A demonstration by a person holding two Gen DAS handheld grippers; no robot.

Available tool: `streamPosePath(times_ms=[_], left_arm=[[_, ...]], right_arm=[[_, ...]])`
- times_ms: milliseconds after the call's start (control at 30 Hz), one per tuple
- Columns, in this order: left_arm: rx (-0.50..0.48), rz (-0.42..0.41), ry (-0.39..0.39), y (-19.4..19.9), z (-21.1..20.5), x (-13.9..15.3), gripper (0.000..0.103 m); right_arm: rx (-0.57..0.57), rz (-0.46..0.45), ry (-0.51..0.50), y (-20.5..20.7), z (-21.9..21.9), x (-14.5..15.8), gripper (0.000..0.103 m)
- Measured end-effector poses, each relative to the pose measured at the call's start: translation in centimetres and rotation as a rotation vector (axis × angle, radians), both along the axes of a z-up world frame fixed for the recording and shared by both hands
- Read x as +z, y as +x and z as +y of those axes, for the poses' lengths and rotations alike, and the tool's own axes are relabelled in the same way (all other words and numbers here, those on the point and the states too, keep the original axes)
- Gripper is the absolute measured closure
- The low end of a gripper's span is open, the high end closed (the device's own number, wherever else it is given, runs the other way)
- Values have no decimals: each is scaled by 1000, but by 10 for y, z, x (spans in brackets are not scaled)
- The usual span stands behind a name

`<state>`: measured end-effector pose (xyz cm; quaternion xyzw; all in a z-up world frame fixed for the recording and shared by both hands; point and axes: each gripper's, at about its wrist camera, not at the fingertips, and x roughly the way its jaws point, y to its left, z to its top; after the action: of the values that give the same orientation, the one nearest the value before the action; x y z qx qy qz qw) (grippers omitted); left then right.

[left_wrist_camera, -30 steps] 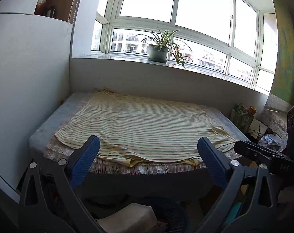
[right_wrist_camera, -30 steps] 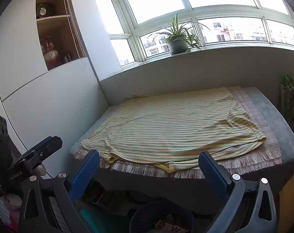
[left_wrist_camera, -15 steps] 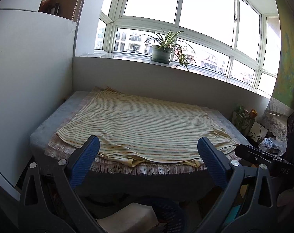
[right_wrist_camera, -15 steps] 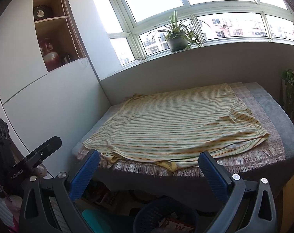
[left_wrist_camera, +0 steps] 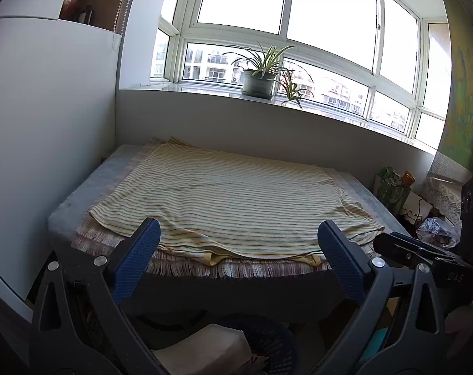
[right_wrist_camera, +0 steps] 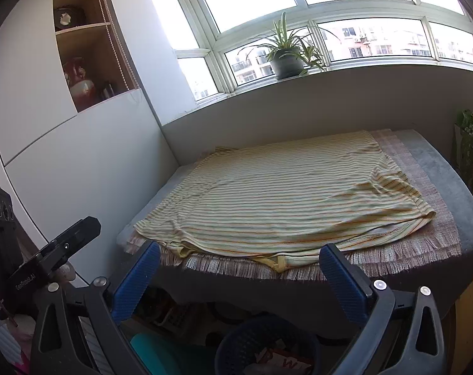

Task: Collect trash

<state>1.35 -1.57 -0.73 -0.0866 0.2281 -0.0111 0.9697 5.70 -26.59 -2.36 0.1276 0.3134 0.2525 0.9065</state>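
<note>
Daylight from a bay window falls on a low bed (left_wrist_camera: 80,206) covered by a striped sheet (left_wrist_camera: 230,200) over a fringed mat; a potted plant (right_wrist_camera: 286,59) stands on the sill beyond; the bed's top carries no visible litter.

Left gripper (left_wrist_camera: 239,259) is spread wide and holds nothing; right gripper (right_wrist_camera: 239,272) is likewise spread wide and empty; both hang level before the bed's front edge, pointing across it toward the window.

Task items lie low, not ahead: a dark blue woven basket (right_wrist_camera: 236,347) sits on the floor under the bed's front edge, directly beneath the gap between the right gripper's fingers; printed scraps (right_wrist_camera: 286,362) show inside it, probably paper trash already collected, though the frame's bottom crops them. In the left wrist view the same basket (left_wrist_camera: 274,337) lies below and slightly right of centre, with a pale block (left_wrist_camera: 205,350) touching its left side; its nature cannot be told.

A crumpled clear bag (left_wrist_camera: 436,231) rests beyond the bed's right front corner, near the right gripper's body; it is a candidate for pickup, and the right hand is judged nearer; any reach must turn rightward and down.
</note>
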Motion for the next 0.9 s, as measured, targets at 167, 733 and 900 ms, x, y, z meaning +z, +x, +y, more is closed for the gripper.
streamPosePath(times_ms=[167, 733, 900], left_arm=[[2, 3, -2, 1, 2, -1, 1], [-10, 6, -19, 1, 3, -2, 1], [-9, 7, -18, 0, 2, -3, 1]], right_arm=[[-2, 5, 0, 1, 0, 0, 0], [-2, 20, -1, 2, 1, -3, 0], [2, 31, -3, 3, 1, -6, 0]])
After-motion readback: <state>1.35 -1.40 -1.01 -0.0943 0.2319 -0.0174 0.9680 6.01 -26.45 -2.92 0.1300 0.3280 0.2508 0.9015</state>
